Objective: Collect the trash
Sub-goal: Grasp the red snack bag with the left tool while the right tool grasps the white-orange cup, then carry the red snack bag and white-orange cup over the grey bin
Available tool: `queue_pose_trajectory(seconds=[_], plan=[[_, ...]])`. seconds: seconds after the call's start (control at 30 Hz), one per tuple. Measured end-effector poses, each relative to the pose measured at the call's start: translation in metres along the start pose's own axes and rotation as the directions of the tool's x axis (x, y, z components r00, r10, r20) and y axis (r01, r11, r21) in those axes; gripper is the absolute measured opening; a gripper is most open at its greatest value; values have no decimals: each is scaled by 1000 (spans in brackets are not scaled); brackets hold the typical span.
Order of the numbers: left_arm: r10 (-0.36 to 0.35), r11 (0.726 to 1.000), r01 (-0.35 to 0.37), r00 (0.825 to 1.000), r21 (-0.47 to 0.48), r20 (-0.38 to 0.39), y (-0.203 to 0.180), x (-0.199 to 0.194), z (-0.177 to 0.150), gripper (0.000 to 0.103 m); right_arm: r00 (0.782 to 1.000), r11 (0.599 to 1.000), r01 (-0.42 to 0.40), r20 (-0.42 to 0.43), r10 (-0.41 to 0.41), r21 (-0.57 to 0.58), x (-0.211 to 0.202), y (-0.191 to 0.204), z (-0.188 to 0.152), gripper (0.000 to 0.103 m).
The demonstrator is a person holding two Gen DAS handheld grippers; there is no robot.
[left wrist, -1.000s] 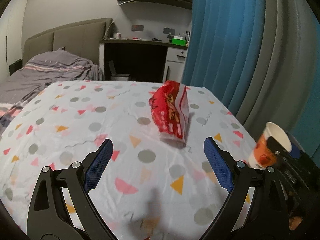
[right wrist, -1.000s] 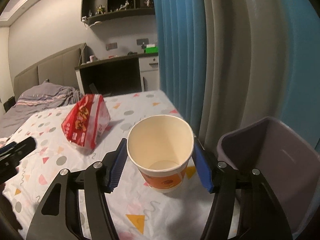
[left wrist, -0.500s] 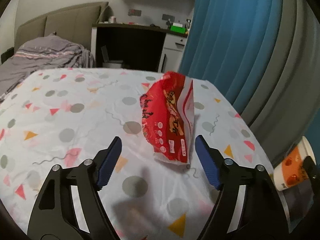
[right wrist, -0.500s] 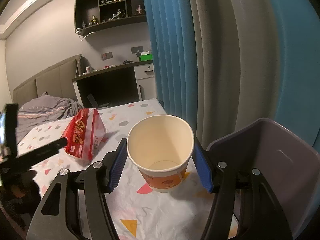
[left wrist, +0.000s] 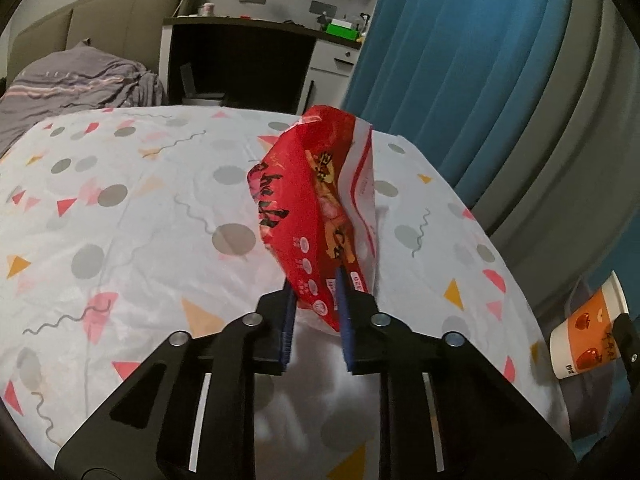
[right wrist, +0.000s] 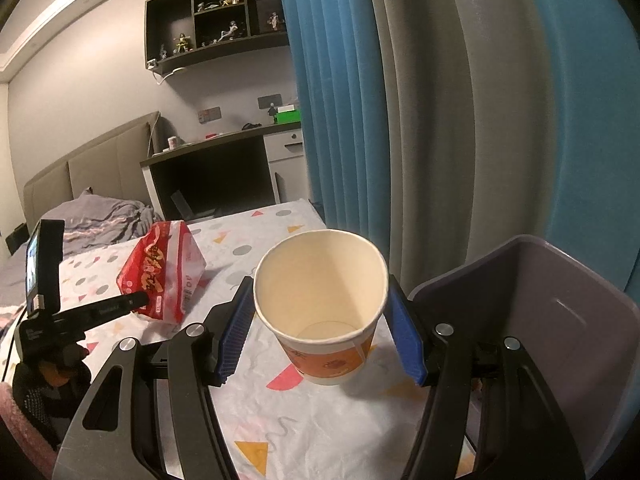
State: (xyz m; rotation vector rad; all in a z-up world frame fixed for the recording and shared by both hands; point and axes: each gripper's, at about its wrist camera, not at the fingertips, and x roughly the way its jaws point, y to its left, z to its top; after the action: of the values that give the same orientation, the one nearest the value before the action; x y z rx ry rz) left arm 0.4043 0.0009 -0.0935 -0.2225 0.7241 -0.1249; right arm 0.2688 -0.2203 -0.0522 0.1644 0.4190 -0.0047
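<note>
A red and white snack bag (left wrist: 320, 204) stands on the patterned tablecloth (left wrist: 120, 208). My left gripper (left wrist: 316, 312) is shut on the bag's near bottom edge. It also shows in the right wrist view (right wrist: 164, 272), with the left gripper (right wrist: 138, 300) touching it. My right gripper (right wrist: 320, 332) is shut on an empty orange and white paper cup (right wrist: 324, 308), held upright above the table's right edge. The cup also shows at the far right of the left wrist view (left wrist: 588, 336).
A grey-purple plastic bin (right wrist: 540, 320) stands just right of the cup, beside the table. Blue and grey curtains (right wrist: 400, 120) hang close behind. A bed (left wrist: 76, 80) and a desk (left wrist: 240, 60) lie beyond the table's far edge.
My left gripper moved forward to the snack bag and closed on its near edge. My right gripper lifted slightly with the cup, staying beside the bin.
</note>
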Motion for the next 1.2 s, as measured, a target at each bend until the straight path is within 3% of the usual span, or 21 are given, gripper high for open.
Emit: queue_pose_trajectory(seconds=[0.1,0.37,0.8,1.0,1.2], plan=[[1,1000,-1,1000,-1,8,-1,-2,-1,9,1000,1000,5,-1,-5,0,1,0,1,62],[26,999,-27,999,21,35,-7,-14,-1,6,1000,1000,10,-2,-10,3,3,-1,1,62],[52,997,-59,991,53,122,-13,-84,-16,4,1000,1000,11,17,-11,-8,-3,1,3,62],[37,994,-53,987,98,159,-29,-113,-27,1,1000,1000,1,26,-1,0,-19,-1,7,62],[11,996,-23,990,88,138,-30,-119,-41,0,1000,1000,-4,20,3,11,-36,-10,2,62]])
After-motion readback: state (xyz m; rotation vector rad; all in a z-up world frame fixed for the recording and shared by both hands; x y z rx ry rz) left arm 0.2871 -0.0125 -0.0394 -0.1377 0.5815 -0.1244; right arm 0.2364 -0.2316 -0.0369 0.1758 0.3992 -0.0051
